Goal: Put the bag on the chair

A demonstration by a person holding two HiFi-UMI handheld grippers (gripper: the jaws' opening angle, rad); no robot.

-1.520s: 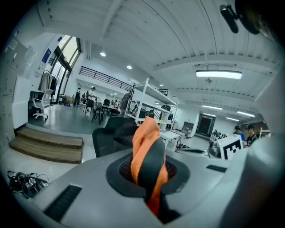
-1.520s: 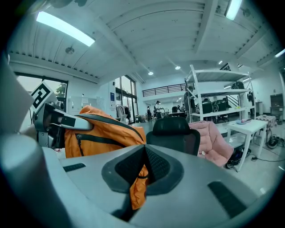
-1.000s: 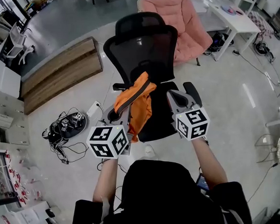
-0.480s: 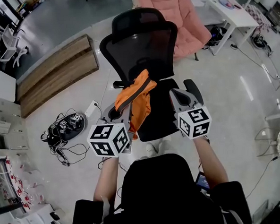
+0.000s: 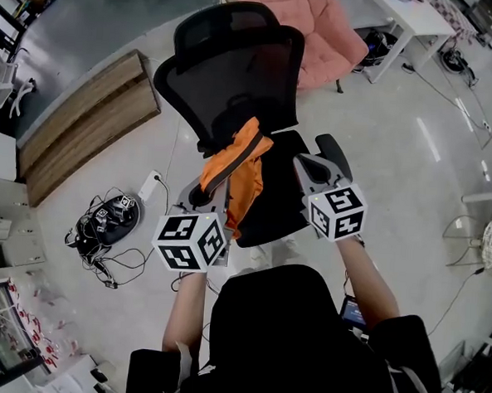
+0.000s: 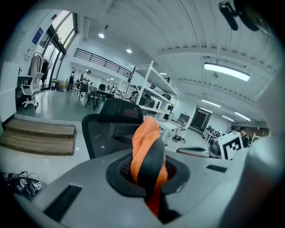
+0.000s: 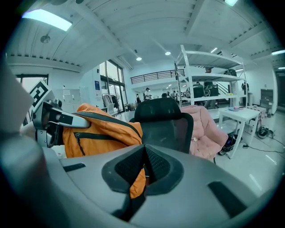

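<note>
An orange bag (image 5: 241, 170) with black trim hangs from my left gripper (image 5: 207, 193), just above the front left of the black mesh office chair's seat (image 5: 277, 203). The left gripper (image 6: 149, 176) is shut on the bag's top fold (image 6: 146, 147), with the chair's backrest (image 6: 116, 125) behind it. My right gripper (image 5: 310, 165) hovers over the seat's right side with its jaws together. In the right gripper view the bag (image 7: 101, 129) hangs to the left of my right gripper (image 7: 144, 165). Orange fabric shows below its pads; I cannot tell whether it is pinched there.
A pink padded chair (image 5: 316, 34) stands behind the office chair, with a white table (image 5: 411, 19) to its right. A low wooden platform (image 5: 82, 127) lies to the left, with a power strip (image 5: 147, 185) and a tangle of cables (image 5: 103, 224) on the floor.
The chair has drifted a little left in the head view and stands slightly closer. Both grippers and the hanging bag keep much the same pose.
</note>
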